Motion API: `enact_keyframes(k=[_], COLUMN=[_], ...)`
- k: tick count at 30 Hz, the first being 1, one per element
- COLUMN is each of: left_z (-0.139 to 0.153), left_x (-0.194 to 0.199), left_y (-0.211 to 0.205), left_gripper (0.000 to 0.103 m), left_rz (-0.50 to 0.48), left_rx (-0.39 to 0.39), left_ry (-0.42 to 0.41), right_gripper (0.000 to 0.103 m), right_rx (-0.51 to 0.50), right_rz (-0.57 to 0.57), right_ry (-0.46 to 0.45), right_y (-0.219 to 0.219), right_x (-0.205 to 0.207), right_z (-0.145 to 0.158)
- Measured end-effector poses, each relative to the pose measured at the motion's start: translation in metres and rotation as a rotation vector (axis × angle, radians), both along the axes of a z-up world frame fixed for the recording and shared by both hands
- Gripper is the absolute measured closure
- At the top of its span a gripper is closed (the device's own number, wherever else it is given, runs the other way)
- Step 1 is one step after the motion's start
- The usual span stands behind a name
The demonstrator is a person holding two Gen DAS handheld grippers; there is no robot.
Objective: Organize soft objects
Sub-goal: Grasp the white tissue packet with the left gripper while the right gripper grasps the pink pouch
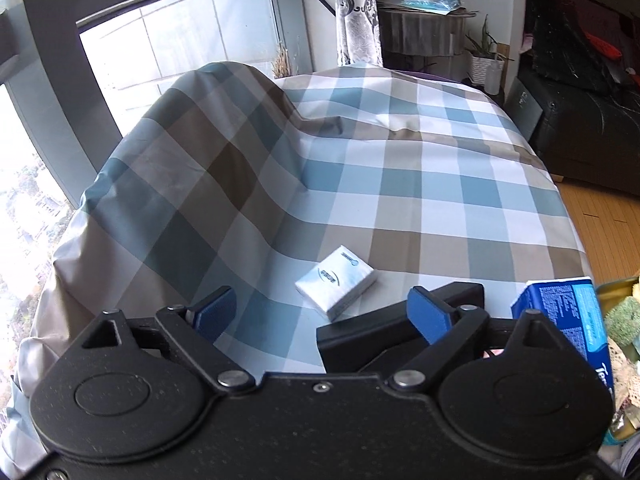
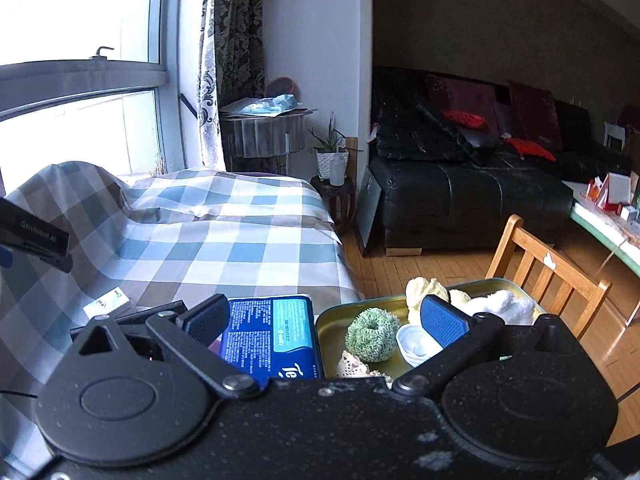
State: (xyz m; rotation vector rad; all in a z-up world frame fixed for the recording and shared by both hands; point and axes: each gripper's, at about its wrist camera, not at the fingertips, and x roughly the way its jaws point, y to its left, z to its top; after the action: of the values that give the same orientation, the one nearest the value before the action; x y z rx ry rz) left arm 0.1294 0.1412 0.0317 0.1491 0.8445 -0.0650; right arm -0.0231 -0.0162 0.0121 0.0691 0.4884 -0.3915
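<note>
Left hand-held gripper (image 1: 324, 312): jaws spread wide, nothing between the pads. It hangs over the checked cloth (image 1: 400, 184) on the surface. A small white tissue pack (image 1: 337, 282) lies flat on the cloth just ahead of the fingertips, apart from both.

Left wrist view only: the pack's top face with its blue logo, and a black piece of the other hand-held gripper poking in behind the right finger. The blue tissue package (image 1: 568, 312) and the tin's corner are cut off at the right edge, so the tray's contents are barely readable there.

Right hand-held gripper (image 2: 324, 318): jaws also spread, empty. Between and below the fingers sit the blue tissue package (image 2: 272, 332) and, touching its right side, a gold metal tray (image 2: 496, 282).

Right wrist view only: the tray's load, namely a green knitted scrubber (image 2: 372, 334), a small white cup-shaped item (image 2: 414, 346), a cream lace piece (image 2: 354, 366), a pale yellow soft thing (image 2: 424, 288) and a white fluffy cloth (image 2: 500, 304). The white tissue pack (image 2: 107, 303) shows as a sliver at left, outside the tray. Also a wooden chair (image 2: 548, 272) beside the tray and a black sofa (image 2: 460, 196) behind.
</note>
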Motion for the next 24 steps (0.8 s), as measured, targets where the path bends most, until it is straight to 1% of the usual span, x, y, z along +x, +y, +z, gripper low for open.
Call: enact_keyframes(k=[2,6,12,17,21,24], left_z=[-0.004,-0.014,-0.033,-0.046,-0.057,-0.063], left_x=[0.009,0.028,0.058,0.074,0.085,0.091], left_y=[0.003,0.009,0.017,0.02,0.022,0.022], left_gripper=[0.01,0.01,0.011,0.011,0.011,0.011], left_rz=[0.003,0.005,0.015,0.021,0.025,0.029], left_rx=[0.002,-0.005,-0.038,-0.047,-0.068,-0.07], left_ry=[0.01,0.043,0.12,0.163,0.206,0.225], right_gripper=[0.002,0.003,0.006,0.007,0.007,0.008], right_rx=[-0.017,-0.057,-0.142,-0.201,-0.244,-0.276], right_rz=[0.042,0.157,0.281,0.347,0.392,0.422], right_ry=[0.021,0.094,0.175,0.219,0.256,0.277], right_y=[0.007,0.027,0.061,0.082,0.093,0.099], right_x=[0.009,0.029,0.059,0.081,0.098,0.109], right_z=[-0.002,-0.01,-0.031,-0.049,-0.063,-0.073])
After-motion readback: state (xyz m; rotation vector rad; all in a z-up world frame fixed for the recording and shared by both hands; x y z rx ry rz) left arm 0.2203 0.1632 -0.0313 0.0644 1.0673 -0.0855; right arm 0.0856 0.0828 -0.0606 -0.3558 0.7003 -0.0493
